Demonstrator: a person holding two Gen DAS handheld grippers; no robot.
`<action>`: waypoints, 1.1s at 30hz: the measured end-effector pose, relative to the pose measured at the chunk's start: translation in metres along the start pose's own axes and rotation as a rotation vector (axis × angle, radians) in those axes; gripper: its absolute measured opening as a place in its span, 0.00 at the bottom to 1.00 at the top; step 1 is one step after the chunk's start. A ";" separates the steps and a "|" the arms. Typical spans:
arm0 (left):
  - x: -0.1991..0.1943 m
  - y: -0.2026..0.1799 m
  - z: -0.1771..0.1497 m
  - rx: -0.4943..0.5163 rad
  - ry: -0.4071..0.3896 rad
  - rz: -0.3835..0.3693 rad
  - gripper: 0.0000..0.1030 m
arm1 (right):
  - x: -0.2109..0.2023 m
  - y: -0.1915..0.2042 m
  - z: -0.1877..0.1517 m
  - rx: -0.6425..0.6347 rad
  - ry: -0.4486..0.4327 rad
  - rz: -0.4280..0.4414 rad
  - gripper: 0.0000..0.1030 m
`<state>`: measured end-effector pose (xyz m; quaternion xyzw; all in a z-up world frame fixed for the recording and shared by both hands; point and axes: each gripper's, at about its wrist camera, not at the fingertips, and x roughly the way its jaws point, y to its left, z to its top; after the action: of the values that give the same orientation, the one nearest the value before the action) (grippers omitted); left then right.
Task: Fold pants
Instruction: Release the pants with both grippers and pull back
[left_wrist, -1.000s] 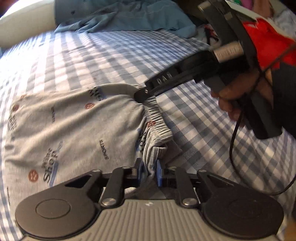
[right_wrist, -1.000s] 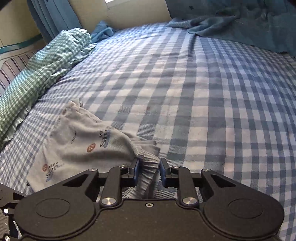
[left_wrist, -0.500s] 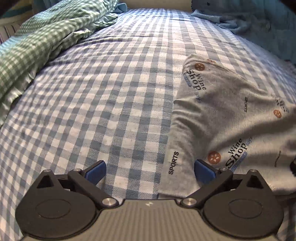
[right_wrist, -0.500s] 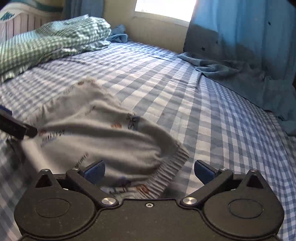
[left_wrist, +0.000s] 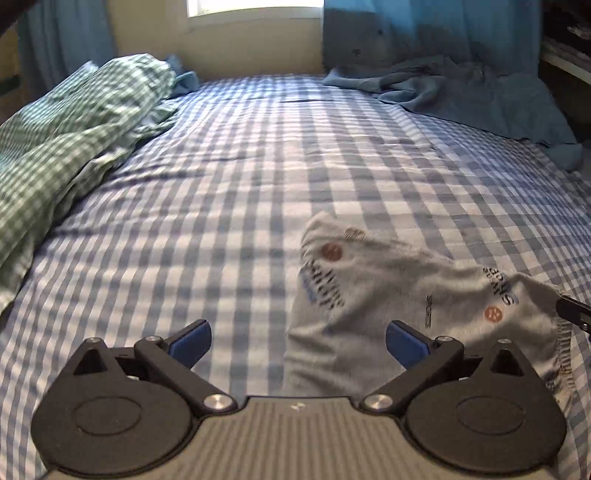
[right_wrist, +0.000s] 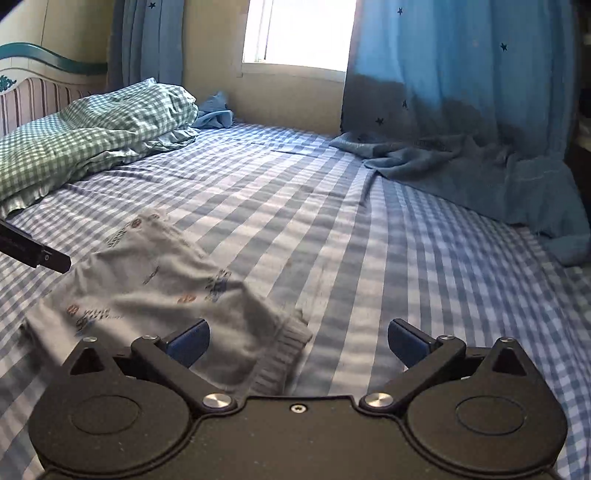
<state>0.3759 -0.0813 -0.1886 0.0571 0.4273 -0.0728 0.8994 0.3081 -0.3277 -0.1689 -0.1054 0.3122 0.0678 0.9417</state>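
Both tongs stand wide here and neither holds a thing. The left tongs (left_wrist: 298, 341) hang spread above the bed, blue pads far apart, with the left edge of the grey printed cotton pants (left_wrist: 388, 302) running under the gap between them. The right tongs (right_wrist: 298, 341) are just as wide, and the ribbed waistband corner (right_wrist: 284, 350) of those pants lies on the sheet below them, touched by neither pad.

The pants rest free on the blue-and-white checked bedsheet (left_wrist: 229, 192), folded into a compact, roughly 4-sided bundle, a little rumpled along the top. They sit in the near part of the bed, well apart from the green checked bedding (left_wrist: 74, 147) on the left and the crumpled blue cloth (left_wrist: 480, 99) on the far right.

My read: a fold looks laid, and the step in hand is lining up for the next one or a tidy-up. To do it well, each pair of tongs should come down on a corner of the same edge, pinching all layers together, not just the top one. Lift both corners level and carry them across together so the bundle does not skew. That thick waistband may slip or spring open, so bite deep there.
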 end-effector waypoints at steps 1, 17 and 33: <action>0.011 -0.005 0.009 0.019 -0.006 0.001 1.00 | 0.014 0.002 0.003 -0.013 0.008 -0.039 0.99; 0.059 0.012 0.014 -0.016 -0.072 0.079 1.00 | 0.067 -0.019 -0.014 0.024 0.022 -0.247 0.99; -0.010 0.013 -0.075 -0.056 0.057 0.137 1.00 | -0.002 0.054 -0.048 -0.276 0.006 -0.316 0.99</action>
<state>0.3150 -0.0555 -0.2268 0.0631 0.4495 0.0024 0.8910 0.2682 -0.2876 -0.2139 -0.2814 0.2825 -0.0389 0.9162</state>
